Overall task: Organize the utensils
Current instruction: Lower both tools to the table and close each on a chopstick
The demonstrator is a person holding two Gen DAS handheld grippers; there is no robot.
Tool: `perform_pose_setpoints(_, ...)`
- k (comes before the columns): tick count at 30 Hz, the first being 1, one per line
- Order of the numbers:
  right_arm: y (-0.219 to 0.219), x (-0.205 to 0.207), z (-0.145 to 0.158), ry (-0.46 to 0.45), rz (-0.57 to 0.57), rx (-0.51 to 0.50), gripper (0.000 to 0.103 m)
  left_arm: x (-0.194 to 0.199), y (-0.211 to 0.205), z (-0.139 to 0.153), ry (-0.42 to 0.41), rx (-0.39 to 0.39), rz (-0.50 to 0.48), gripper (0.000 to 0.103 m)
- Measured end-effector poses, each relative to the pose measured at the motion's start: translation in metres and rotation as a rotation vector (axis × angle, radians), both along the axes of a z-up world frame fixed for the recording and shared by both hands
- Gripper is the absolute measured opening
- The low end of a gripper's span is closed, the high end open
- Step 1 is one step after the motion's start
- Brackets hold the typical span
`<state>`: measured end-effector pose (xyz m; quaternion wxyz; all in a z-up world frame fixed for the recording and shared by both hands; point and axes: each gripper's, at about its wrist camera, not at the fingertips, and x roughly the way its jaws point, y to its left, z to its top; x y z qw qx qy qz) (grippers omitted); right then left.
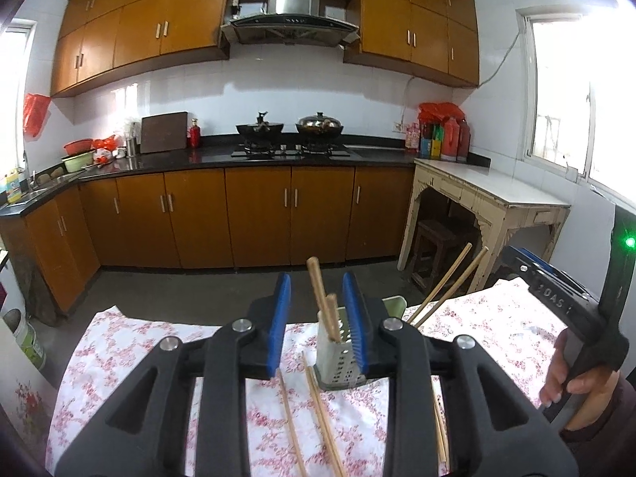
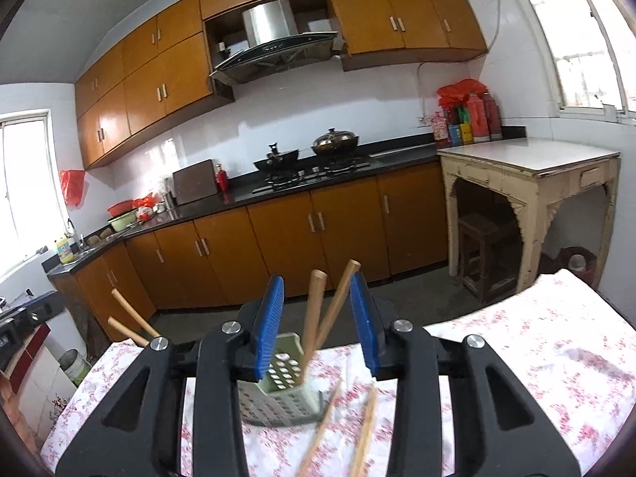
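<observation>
Both the left gripper [image 1: 318, 324] and right gripper [image 2: 316, 324] gape with nothing held. Each perforated holder [image 1: 338, 357] already has two chopsticks [image 1: 324, 306] standing in it. Several loose chopsticks [image 1: 324, 425] lie on the table [image 1: 131, 357], so roughly half remains.

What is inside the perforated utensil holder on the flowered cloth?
Two wooden chopsticks stand in the utensil holder, leaning apart, thick ends up. Its walls hide their lower ends and the bottom. Other loose chopsticks lie on the cloth beside it.
</observation>
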<state>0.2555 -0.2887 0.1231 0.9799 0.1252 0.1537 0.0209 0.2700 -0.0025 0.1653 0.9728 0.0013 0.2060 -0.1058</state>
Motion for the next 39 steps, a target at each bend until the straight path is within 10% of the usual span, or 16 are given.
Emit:
perform_pose_setpoints(8, -0.029, -0.035, -0.058, 0.142, -0.050, -0.009, 0.037, -0.050, 0.025, -0.038, 0.020, 0.025, 0.051, 0.035)
perform_pose_setpoints(20, -0.006, -0.011, -0.186, 0.513, 0.044, 0.021, 0.032, -0.026, 0.046, -0.175, 0.274, 0.010, 0.147, 0.037)
perform_pose_setpoints(35, 0.021, 0.010, -0.212, 0.583, 0.057, -0.077, 0.032, -0.016, 0.033, -0.217, 0.366, 0.039, 0.120, 0.037)
perform_pose_setpoints(39, 0.020, 0.010, -0.213, 0.584, 0.032, -0.132, 0.017, -0.014, 0.029, -0.220, 0.381, 0.026, 0.105, 0.037)
